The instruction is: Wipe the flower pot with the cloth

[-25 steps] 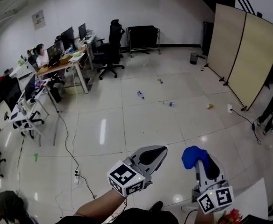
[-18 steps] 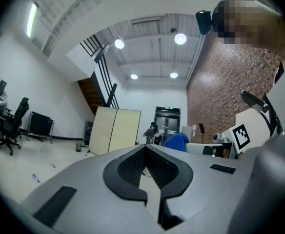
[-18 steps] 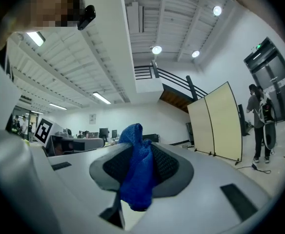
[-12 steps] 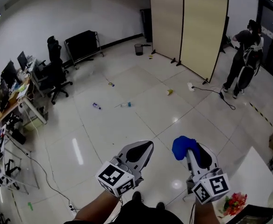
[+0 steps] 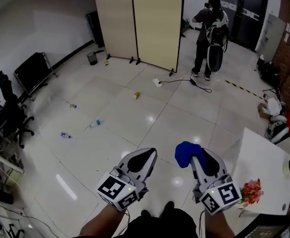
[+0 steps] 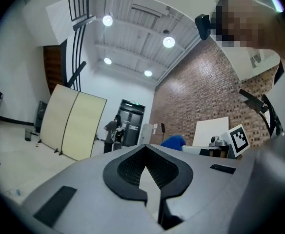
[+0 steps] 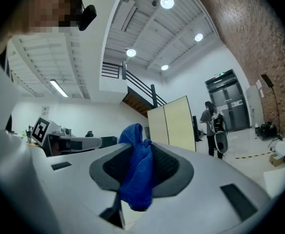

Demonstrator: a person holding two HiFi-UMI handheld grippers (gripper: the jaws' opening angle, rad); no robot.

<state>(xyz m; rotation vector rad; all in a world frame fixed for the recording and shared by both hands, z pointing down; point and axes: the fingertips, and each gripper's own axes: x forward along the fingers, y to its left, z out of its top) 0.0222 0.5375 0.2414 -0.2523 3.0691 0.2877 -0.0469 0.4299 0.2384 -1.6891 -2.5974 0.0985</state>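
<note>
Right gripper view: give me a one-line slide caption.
Right gripper shut on a blue cloth, with a folding screen and a standing person beyond.

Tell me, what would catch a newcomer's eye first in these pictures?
A bright blue cloth is pinched in the right tool, low in the head view. Beside it the left tool is shut and empty, above a glossy white floor. Farther off, a beige folding screen stands near a person by dark doors, and a white table at lower right carries red flowers.
</note>
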